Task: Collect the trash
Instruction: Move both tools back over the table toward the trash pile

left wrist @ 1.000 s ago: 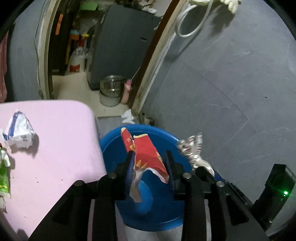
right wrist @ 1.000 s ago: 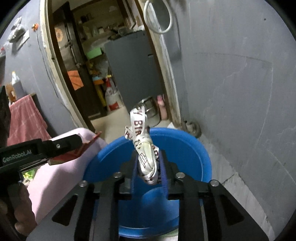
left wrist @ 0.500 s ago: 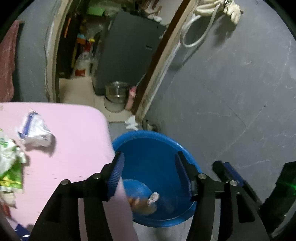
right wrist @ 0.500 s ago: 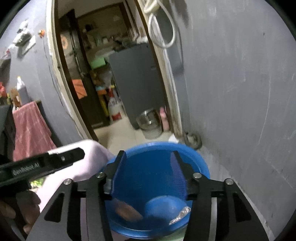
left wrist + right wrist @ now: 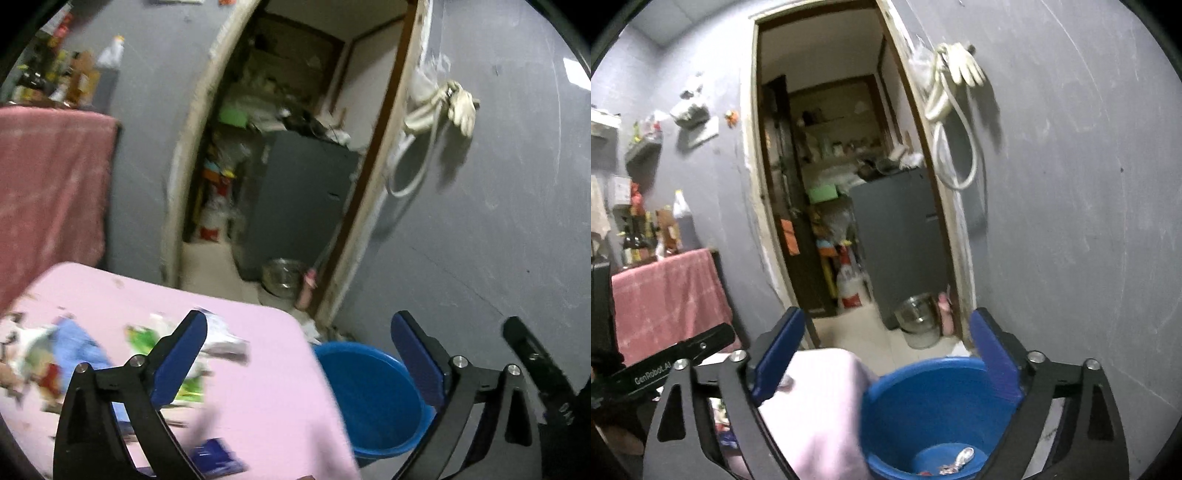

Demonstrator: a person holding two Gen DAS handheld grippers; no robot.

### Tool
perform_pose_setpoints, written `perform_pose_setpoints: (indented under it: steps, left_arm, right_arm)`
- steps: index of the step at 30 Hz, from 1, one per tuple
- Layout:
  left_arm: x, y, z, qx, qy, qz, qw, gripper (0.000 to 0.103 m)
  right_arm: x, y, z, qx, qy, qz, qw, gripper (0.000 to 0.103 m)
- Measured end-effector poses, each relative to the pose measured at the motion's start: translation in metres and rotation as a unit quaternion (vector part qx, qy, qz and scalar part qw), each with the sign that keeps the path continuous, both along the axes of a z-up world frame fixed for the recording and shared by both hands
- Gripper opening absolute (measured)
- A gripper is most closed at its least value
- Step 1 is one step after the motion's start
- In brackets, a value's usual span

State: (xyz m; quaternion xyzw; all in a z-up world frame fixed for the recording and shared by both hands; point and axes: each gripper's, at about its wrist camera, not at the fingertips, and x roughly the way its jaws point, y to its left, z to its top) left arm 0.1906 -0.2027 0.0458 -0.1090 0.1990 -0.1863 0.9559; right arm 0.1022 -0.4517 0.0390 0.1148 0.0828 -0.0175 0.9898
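Observation:
A blue bucket (image 5: 373, 395) stands on the floor beside the pink table (image 5: 266, 387). In the right wrist view the bucket (image 5: 923, 391) holds a silvery wrapper (image 5: 962, 456) and other scraps at its bottom. My left gripper (image 5: 299, 354) is raised above the table's corner, its jaws opening wide with nothing between them. My right gripper (image 5: 888, 354) hangs above the bucket's rim, jaws likewise opening and empty. Several wrappers lie blurred on the table: a white one (image 5: 221, 338), a green one (image 5: 142, 338) and a blue one (image 5: 218, 454).
A doorway (image 5: 846, 206) behind the bucket leads to a storeroom with a grey cabinet (image 5: 295, 199) and a steel pot (image 5: 918, 319). A grey wall (image 5: 498, 221) with a hanging hose and gloves (image 5: 458, 103) runs along the right. A red cloth (image 5: 48, 192) drapes at left.
Both grippers let go of their wrappers, the red one and the white ribbon, which dropped into the bucket. Both jaws spread wide and both hands rose, the left swinging toward the table.

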Motion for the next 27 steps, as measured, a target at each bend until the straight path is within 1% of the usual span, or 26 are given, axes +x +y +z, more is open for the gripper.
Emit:
perform_pose_setpoints:
  steps: [1, 5, 9, 14, 21, 27]
  left_arm:
    - [-0.006, 0.01, 0.004, 0.002, -0.007, 0.008, 0.9999, 0.098]
    - [-0.031, 0.045, 0.012, 0.013, -0.028, 0.038, 0.9988, 0.1]
    - [-0.049, 0.082, 0.012, 0.012, -0.029, 0.062, 0.9976, 0.101]
    - [-0.064, 0.122, 0.014, 0.029, -0.037, 0.094, 0.9945, 0.101]
    - [-0.076, 0.168, -0.001, 0.047, -0.033, 0.13, 0.9899, 0.101]
    - [-0.07, 0.198, -0.021, 0.061, -0.003, 0.145, 0.9876, 0.101]
  right_arm:
    - [-0.004, 0.007, 0.004, -0.002, -0.008, 0.003, 1.0, 0.103]
    - [-0.017, 0.033, 0.014, -0.007, -0.029, 0.022, 0.999, 0.103]
    - [-0.027, 0.059, 0.019, -0.009, -0.046, 0.041, 0.998, 0.103]
    - [-0.037, 0.09, 0.017, -0.01, -0.059, 0.063, 0.996, 0.103]
    - [-0.03, 0.127, 0.004, -0.012, -0.043, 0.097, 0.994, 0.103]
    - [-0.012, 0.155, -0.011, -0.022, -0.012, 0.128, 0.991, 0.103]
